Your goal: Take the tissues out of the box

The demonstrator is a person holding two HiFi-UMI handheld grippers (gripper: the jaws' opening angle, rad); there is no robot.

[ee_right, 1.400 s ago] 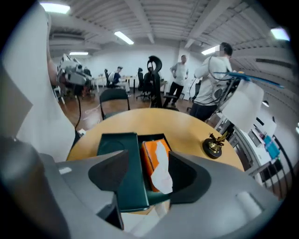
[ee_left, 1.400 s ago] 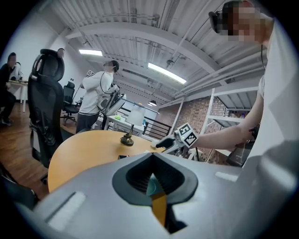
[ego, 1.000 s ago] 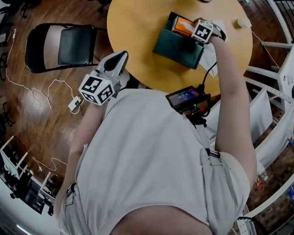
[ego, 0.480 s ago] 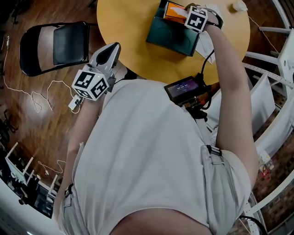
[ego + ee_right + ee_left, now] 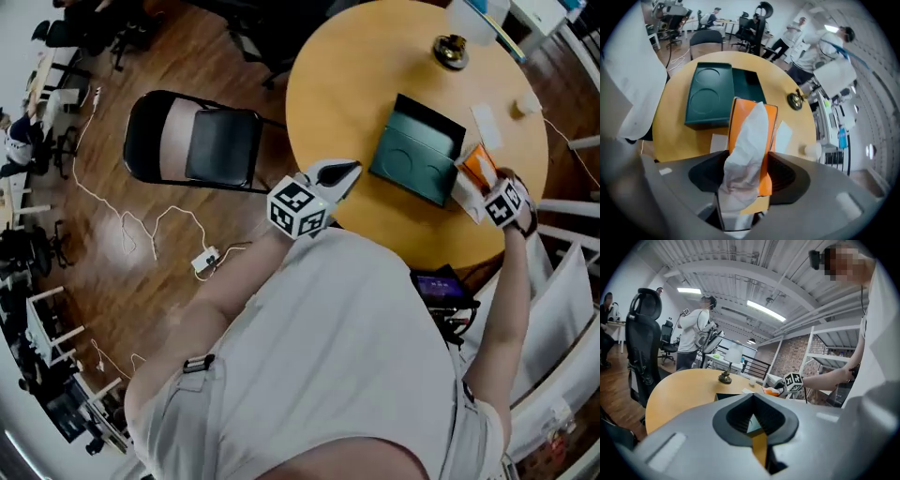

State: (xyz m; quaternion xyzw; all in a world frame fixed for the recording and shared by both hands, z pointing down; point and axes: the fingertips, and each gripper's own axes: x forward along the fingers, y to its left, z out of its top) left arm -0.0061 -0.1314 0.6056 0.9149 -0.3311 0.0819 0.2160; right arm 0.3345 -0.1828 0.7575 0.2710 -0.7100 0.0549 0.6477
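Note:
A dark green box [image 5: 417, 159] lies on the round wooden table [image 5: 347, 94], its open compartment [image 5: 749, 80] at the far end. My right gripper [image 5: 480, 184] is shut on an orange tissue pack [image 5: 475, 167] just right of the box. In the right gripper view the orange tissue pack [image 5: 769, 123] stands between the jaws of my right gripper [image 5: 747, 166], with a white tissue [image 5: 749, 140] sticking out of it toward the camera. My left gripper [image 5: 342, 173] hangs at the table's near edge, jaws together and holding nothing; the left gripper [image 5: 752, 423] faces the box.
A black folding chair [image 5: 202, 141] stands left of the table. A brass ornament [image 5: 451, 50], a small white cup [image 5: 521, 108] and white paper slips [image 5: 783, 136] lie on the table. Cables [image 5: 141, 230] trail on the wooden floor. People stand beyond the table.
The right gripper has drawn the orange tissue pack out of the green box to the box's right side. The left gripper stays by the table's near edge.

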